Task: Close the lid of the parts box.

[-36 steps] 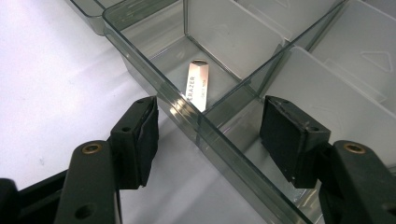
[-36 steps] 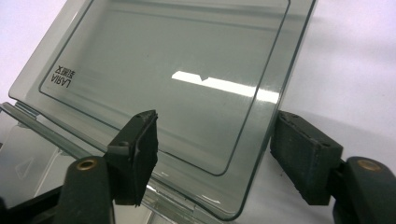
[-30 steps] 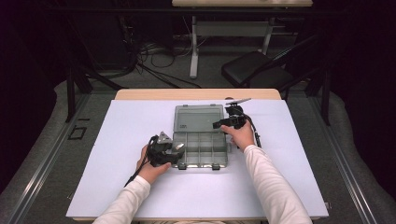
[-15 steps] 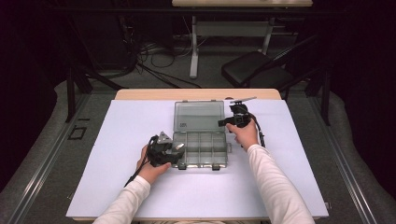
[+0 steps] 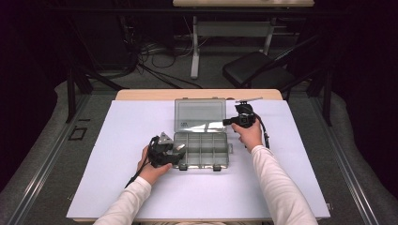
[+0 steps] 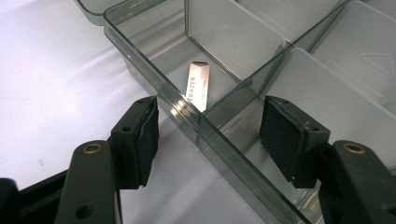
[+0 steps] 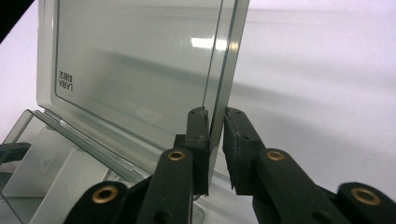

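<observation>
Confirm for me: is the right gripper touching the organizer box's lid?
Touching. The right gripper view shows the right gripper shut on the edge of the clear lid, one pad on each face.

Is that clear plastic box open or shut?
Open. The box's lid is swung up behind the compartments, its edge pinched by the right tongs.

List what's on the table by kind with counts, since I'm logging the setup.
Clear compartment box with raised lid: 1
Metal strip in a compartment: 1
Handheld grippers: 2, left and right
Total: 4
</observation>
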`<state>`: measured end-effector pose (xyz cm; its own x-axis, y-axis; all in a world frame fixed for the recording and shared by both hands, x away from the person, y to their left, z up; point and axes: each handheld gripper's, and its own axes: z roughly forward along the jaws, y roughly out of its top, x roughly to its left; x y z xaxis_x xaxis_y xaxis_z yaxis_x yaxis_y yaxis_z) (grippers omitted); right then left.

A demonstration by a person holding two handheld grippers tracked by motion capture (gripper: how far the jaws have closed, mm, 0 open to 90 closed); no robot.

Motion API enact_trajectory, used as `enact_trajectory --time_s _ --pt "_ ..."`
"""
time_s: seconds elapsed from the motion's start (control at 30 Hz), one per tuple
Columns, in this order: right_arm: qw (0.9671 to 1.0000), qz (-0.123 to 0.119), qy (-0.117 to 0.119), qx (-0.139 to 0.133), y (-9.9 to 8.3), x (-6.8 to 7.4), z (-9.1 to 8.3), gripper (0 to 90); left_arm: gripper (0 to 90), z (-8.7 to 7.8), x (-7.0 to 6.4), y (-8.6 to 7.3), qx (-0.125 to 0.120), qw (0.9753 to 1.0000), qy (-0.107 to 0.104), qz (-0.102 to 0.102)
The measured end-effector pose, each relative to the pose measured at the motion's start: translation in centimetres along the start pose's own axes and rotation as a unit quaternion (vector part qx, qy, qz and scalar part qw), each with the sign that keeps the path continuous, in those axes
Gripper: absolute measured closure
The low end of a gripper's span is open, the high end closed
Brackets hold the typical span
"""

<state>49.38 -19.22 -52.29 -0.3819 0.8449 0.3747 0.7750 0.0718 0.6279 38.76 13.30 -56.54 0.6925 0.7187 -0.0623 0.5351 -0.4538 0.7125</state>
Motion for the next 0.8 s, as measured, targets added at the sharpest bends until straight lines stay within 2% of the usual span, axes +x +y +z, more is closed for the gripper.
enact_trajectory --time_s 0.1,0.3,0.47,0.6,0.67,0.8 --pt "1.0000 0.001 0.007 -0.004 -0.1 -0.2 0.0 81.9 37.3 0.0 0.0 0.0 -0.002 1.0000 0.001 -0.002" --pt "0.9999 0.003 0.006 -0.013 -0.3 -0.2 0.0 82.1 37.2 0.0 0.1 0.0 -0.003 1.0000 -0.002 -0.008" --pt "0.9998 0.005 0.009 -0.017 -0.5 -0.3 0.0 82.2 36.6 -0.6 0.6 0.3 0.004 0.9993 -0.029 -0.025" --pt "0.9996 0.004 0.013 -0.026 -0.6 -0.3 -0.1 82.4 36.5 -1.6 0.9 0.7 -0.008 0.9985 -0.041 -0.035" --pt "0.9994 0.005 0.014 -0.030 -0.7 -0.3 -0.1 82.4 36.5 -2.2 1.1 1.1 -0.010 0.9988 -0.036 -0.032" --pt "0.9993 0.001 0.018 -0.034 -0.9 -0.4 -0.1 82.4 36.5 -3.2 1.5 2.2 -0.034 0.9973 -0.048 -0.043"
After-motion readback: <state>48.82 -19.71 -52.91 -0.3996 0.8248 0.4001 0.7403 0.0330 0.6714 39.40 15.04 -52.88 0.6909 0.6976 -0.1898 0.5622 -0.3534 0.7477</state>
